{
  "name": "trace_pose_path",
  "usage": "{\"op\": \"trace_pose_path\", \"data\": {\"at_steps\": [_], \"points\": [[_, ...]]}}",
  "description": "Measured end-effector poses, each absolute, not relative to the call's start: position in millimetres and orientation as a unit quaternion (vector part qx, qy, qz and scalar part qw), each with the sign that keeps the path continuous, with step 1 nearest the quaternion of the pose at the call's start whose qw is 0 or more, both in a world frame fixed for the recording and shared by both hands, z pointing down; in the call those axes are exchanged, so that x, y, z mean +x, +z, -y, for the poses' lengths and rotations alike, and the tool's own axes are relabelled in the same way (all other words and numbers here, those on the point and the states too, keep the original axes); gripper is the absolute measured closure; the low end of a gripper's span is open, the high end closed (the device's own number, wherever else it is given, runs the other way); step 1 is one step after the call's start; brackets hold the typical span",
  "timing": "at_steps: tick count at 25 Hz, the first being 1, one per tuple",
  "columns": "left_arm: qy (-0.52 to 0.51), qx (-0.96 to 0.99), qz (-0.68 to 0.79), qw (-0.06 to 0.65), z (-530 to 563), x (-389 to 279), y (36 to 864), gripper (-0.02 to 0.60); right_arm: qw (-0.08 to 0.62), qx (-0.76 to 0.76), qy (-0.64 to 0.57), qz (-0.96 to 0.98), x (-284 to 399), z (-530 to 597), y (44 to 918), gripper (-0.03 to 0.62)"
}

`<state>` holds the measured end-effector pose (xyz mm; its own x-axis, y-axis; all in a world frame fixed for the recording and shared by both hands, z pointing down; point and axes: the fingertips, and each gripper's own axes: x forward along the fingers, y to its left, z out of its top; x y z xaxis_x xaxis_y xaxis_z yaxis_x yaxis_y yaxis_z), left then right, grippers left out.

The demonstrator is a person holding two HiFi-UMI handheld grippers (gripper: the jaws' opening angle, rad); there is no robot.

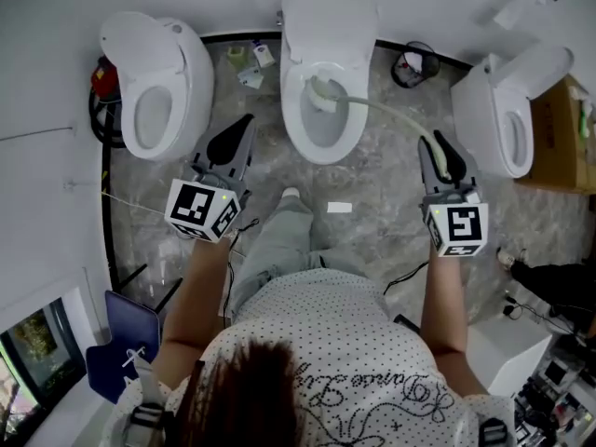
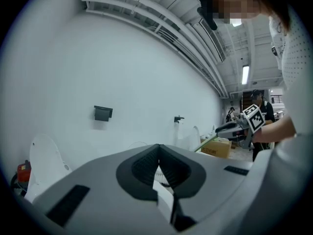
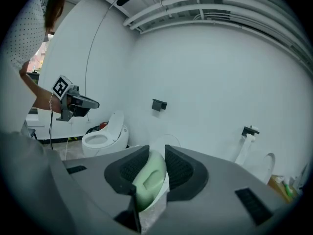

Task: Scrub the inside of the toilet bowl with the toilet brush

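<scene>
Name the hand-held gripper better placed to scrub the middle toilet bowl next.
Right. The right hand-held gripper is shut on the toilet brush, whose head sits inside the middle toilet bowl. The left hand-held gripper is shut and empty.

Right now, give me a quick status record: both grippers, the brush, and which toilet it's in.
left gripper: shut, empty, over the floor left of the middle toilet
right gripper: shut on the toilet brush handle
toilet brush: head down inside the middle toilet's bowl, near the back
middle toilet: lid up
side toilets: left toilet, right toilet, both lids up
</scene>
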<state>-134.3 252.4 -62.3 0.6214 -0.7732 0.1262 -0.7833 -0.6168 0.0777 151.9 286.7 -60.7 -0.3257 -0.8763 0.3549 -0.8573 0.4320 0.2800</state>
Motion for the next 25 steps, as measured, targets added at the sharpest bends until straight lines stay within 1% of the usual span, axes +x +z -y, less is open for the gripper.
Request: {"op": "trace_pose_path", "data": {"at_steps": [5, 12, 18, 25], "points": [[0.052, 0.908, 0.41, 0.066, -207.4, -139.8, -52.9, 0.578, 0.255, 0.532, -0.013, 0.807, 136.3, -256.2, -47.9, 0.485], [0.064, 0.909, 0.403, 0.085, -169.2, -135.7, -32.7, 0.578, 0.292, 0.522, -0.009, 0.801, 137.4, -229.1, -31.4, 0.485], [0.076, 0.905, 0.407, 0.1, -147.0, -116.3, -19.0, 0.578, 0.351, 0.48, -0.048, 0.803, 140.5, -199.6, -15.0, 0.484], [0.087, 0.888, 0.438, 0.106, -115.6, -86.3, -1.4, 0.578, 0.366, 0.422, -0.04, 0.829, 159.6, -154.5, 17.3, 0.485]]}}
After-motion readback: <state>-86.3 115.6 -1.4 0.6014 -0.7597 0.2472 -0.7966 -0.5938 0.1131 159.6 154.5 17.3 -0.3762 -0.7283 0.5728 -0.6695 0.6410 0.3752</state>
